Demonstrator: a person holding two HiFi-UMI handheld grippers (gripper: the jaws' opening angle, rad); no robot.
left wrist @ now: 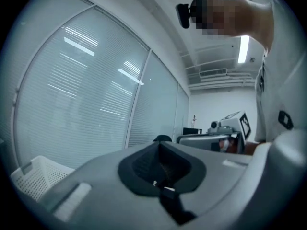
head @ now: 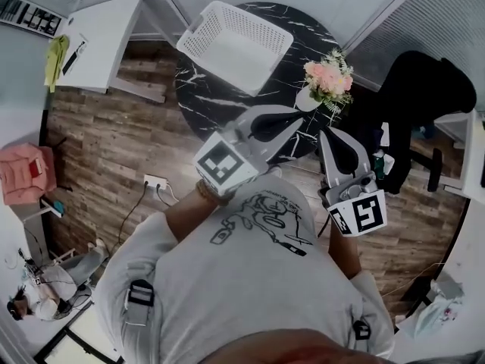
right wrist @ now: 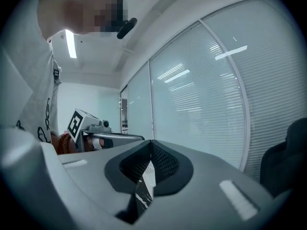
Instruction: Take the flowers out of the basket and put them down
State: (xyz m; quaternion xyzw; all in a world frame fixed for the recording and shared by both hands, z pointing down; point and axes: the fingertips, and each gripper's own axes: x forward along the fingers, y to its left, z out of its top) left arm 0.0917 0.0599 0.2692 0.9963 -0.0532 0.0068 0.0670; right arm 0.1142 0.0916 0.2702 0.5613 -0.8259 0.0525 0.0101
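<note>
Flowers at the table's right edge, blooms pointing outward, base inward. Basket at the far-left edge. Left gripper and right gripper are pinched together, empty.

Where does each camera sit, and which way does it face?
Head view: on the head, down at table, basket, flowers; shirt and arms show.
Left gripper view: on left gripper, up at blinds; shut jaws, shirt show.
Right gripper view: on right gripper, up at blinds; shut jaws, shirt show.
Shared: basket, head and left gripper views.
</note>
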